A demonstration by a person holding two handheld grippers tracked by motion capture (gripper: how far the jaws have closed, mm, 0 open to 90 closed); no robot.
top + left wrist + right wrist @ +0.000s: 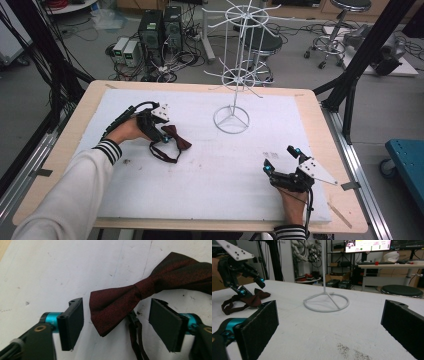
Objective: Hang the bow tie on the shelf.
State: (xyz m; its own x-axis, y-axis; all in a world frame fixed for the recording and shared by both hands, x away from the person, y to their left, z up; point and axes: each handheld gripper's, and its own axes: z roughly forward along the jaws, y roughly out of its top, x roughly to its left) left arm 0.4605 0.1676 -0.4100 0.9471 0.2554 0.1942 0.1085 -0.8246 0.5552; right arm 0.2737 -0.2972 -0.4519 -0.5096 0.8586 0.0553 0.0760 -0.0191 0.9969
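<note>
Left gripper view: left tool wide open around dark red bow tie, not gripping. Right tool open too, empty, resting on white worktop.

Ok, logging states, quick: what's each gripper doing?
Left gripper: open, jaws either side of the bow tie.
Right gripper: open, holding nothing.

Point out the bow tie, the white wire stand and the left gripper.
bow tie (pixel 117 302): left gripper view, on its near wing.
white wire stand (pixel 231 120): high view, on the ring base's centre hub.
left gripper (pixel 116 320): left gripper view, midway between its open jaws.
</note>
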